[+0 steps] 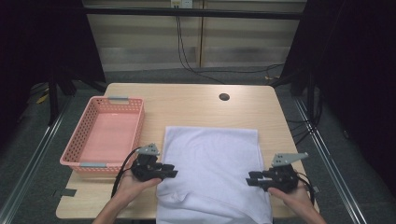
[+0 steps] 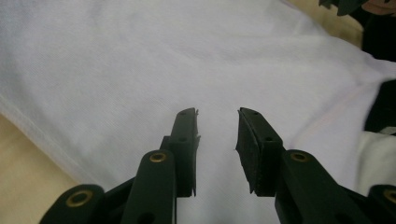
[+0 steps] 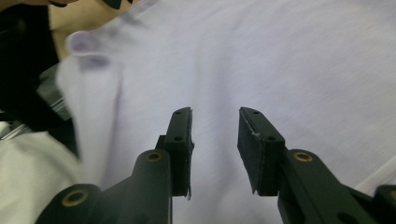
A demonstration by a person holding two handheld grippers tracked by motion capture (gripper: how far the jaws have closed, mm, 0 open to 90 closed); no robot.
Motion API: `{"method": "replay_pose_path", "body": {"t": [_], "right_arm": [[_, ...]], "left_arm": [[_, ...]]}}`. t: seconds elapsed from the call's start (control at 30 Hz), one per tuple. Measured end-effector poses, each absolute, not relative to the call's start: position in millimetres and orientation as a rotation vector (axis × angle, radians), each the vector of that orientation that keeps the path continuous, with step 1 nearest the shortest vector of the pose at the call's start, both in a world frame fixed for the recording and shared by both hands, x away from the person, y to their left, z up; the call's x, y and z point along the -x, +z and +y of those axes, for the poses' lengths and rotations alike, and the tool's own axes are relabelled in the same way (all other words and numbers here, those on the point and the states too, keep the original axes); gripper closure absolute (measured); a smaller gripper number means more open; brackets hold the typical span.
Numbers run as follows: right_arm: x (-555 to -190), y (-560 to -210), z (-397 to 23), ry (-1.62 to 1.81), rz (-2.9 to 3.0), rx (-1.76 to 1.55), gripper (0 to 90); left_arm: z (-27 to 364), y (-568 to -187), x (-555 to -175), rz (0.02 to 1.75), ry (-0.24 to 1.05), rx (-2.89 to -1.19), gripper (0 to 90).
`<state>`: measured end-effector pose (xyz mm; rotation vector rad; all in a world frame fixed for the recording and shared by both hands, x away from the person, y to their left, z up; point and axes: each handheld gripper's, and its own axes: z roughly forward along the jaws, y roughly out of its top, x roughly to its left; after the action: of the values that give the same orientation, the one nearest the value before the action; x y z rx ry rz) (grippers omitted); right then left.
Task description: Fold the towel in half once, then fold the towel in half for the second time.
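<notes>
A white cloth (image 1: 212, 168) lies spread flat on the near half of the wooden table (image 1: 187, 105), its near end hanging over the front edge. My left gripper (image 1: 172, 171) hovers at the cloth's left edge, jaws open and pointing right over the white cloth (image 2: 187, 60), nothing between them. My right gripper (image 1: 251, 180) sits at the cloth's right edge, pointing left, open over the white cloth (image 3: 261, 60) with an empty gap. Both left gripper (image 2: 218, 126) and right gripper (image 3: 215, 123) show clear space between their pads.
An empty pink plastic basket (image 1: 81, 140) stands at the table's left side, just beyond my left hand. A round cable hole (image 1: 224, 97) sits near the far edge. The far half of the table is bare wood. Dark curtains flank the table.
</notes>
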<state>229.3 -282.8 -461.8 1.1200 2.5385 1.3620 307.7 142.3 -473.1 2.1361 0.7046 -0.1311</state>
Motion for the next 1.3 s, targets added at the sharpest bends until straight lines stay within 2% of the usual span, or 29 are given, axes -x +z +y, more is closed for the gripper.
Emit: {"method": "replay_pose_path", "body": {"t": [0.17,0.3,0.43,0.53,0.63,0.87,1.07,1.17,1.3], "right_arm": [[-271.3,-477.9,-278.1,1.251,2.522,-1.174,62.5],[-282.3,-490.3,-271.5,1.136,2.538,-1.182,60.7],[-275.1,-495.5,-267.8,1.038,2.556,-1.083,78.3],[-266.4,-496.4,-273.6,1.062,2.562,-1.090,82.9],[-259.0,-496.2,-278.3,1.073,2.571,-1.107,83.7],[-241.3,-493.8,-291.1,1.076,2.614,-1.133,83.9],[-226.6,-491.8,-294.1,1.076,2.673,-1.124,83.8],[-220.8,-490.3,-293.0,1.065,2.697,-1.118,83.2],[-228.5,-485.9,-298.3,1.108,2.636,-1.151,74.1]], "left_arm": [[137.8,-489.8,-327.4,0.784,-0.059,-2.206,65.5],[139.1,-496.2,-322.6,0.787,-0.008,-2.217,63.6],[140.5,-497.8,-314.0,0.800,0.008,-2.217,83.7],[139.5,-496.9,-302.8,0.771,0.008,-2.233,86.6],[139.0,-496.0,-290.7,0.750,-0.020,-2.246,87.2],[134.5,-494.9,-267.1,0.717,-0.096,-2.259,86.8],[138.7,-494.6,-256.7,0.760,-0.162,-2.240,85.8],[140.1,-491.6,-254.0,0.719,-0.148,-2.253,78.6],[137.5,-480.6,-268.9,0.716,-0.082,-2.210,71.5]]}}
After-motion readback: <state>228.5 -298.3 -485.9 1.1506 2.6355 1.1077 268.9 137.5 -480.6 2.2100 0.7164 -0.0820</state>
